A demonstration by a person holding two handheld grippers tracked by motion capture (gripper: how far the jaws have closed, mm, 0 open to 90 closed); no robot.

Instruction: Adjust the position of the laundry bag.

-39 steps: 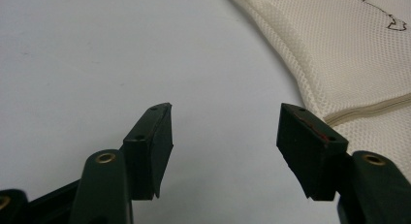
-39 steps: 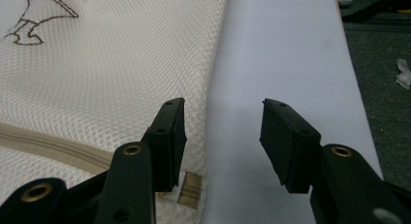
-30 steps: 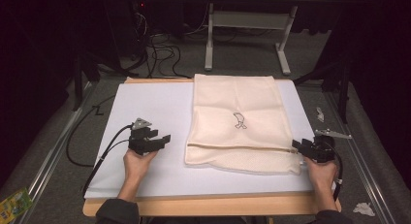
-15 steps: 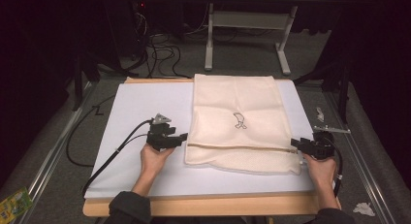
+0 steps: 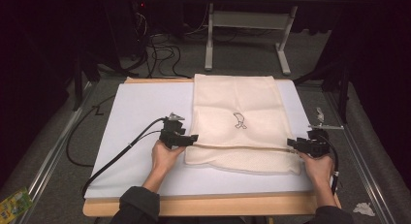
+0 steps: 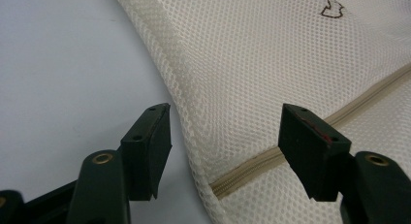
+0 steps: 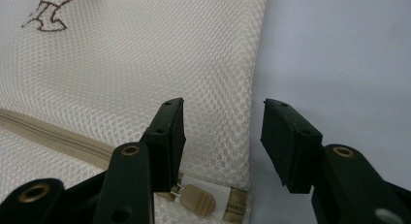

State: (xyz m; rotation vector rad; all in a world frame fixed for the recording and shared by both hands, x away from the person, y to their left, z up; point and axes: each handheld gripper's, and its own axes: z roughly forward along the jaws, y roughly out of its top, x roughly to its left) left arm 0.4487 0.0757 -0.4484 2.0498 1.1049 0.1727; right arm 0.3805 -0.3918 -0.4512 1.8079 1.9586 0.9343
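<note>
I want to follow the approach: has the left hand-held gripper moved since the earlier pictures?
Yes. The left hand-held gripper has moved right across the white board, from its bare part to the left edge of the mesh bag.

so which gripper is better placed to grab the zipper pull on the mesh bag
Right. The right gripper stands open just above the zipper pull at the mesh bag's right edge; the left gripper is at the zipper's other end.

Mesh bag [image 5: 237, 122] — cream woven cloth (rough); white sheet [image 5: 140, 112] — smooth, matt.
</note>
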